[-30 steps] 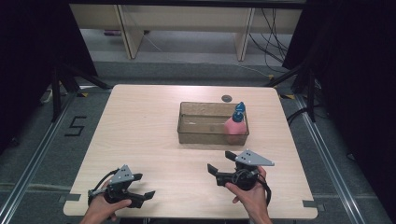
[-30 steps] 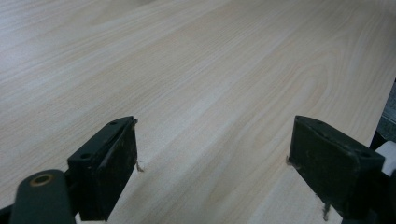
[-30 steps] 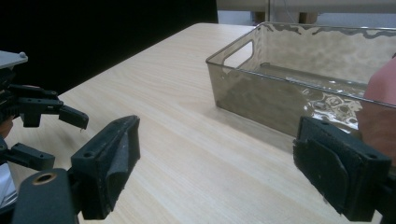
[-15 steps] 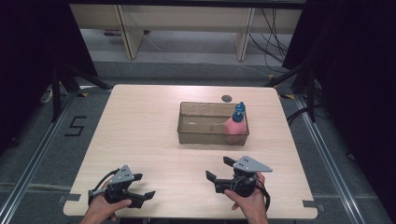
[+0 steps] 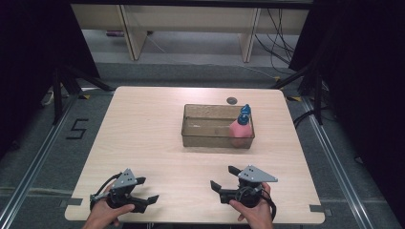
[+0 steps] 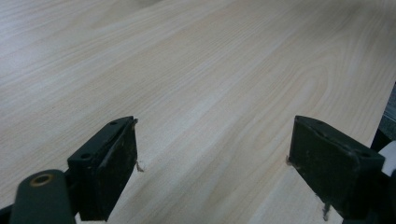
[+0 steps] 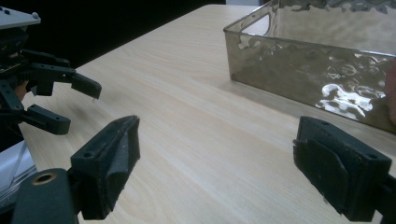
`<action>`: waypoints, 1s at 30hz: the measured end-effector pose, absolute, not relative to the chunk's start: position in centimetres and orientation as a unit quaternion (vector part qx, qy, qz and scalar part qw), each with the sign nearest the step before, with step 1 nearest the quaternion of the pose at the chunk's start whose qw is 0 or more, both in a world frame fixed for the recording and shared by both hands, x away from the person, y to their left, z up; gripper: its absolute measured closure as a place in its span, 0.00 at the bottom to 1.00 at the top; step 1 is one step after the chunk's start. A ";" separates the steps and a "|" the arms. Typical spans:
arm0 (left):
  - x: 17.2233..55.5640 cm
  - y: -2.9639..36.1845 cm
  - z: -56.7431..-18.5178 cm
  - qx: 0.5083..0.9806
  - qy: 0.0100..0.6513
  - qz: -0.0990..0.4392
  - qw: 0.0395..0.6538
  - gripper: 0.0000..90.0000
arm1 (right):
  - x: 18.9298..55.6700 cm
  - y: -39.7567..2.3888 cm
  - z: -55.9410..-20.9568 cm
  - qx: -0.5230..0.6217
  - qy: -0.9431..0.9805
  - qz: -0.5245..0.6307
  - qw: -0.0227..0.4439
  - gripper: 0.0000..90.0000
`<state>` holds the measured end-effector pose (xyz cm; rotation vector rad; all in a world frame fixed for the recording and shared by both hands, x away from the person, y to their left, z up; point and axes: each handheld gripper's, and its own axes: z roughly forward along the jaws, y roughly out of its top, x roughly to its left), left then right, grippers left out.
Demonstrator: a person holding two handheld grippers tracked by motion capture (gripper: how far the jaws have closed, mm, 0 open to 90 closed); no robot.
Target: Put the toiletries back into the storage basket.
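Left gripper (image 5: 143, 191) low at the near-left corner of the pale wooden tabletop (image 5: 143, 129), jaws wide apart over bare wood grain, nothing between them. Right gripper (image 5: 225, 177) near the front edge, right of centre, jaws likewise spread wide and empty, aimed leftward across the tabletop (left gripper visible beyond them in the right gripper view, at the far left). Translucent smoky-brown rectangular plastic bin (image 5: 210, 138) on the tabletop beyond the right gripper, well apart from both grippers. Pink bottle with a blue cap (image 5: 240, 128) standing inside the bin at its right end, leaning against the right wall. Small dark round grommet (image 5: 232, 100) set in the tabletop just behind the bin.
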<state>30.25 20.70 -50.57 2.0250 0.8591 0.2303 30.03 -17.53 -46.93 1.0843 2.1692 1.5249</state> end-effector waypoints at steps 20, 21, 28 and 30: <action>30.1 20.7 -50.5 0.822 0.339 0.100 0.445 0.16 | 28.9 -18.4 -47.7 0.398 0.742 0.523 0.132 0.17; 30.1 20.7 -50.5 0.822 0.339 0.100 0.445 0.16 | 28.9 -18.4 -47.7 0.398 0.742 0.523 0.132 0.17; 29.7 20.5 -50.3 0.822 0.339 0.103 0.447 0.16 | 28.0 -18.8 -47.8 0.412 0.738 0.518 0.132 0.17; 29.7 20.6 -50.2 0.826 0.335 0.105 0.442 0.16 | 27.7 -18.9 -47.9 0.417 0.741 0.511 0.126 0.17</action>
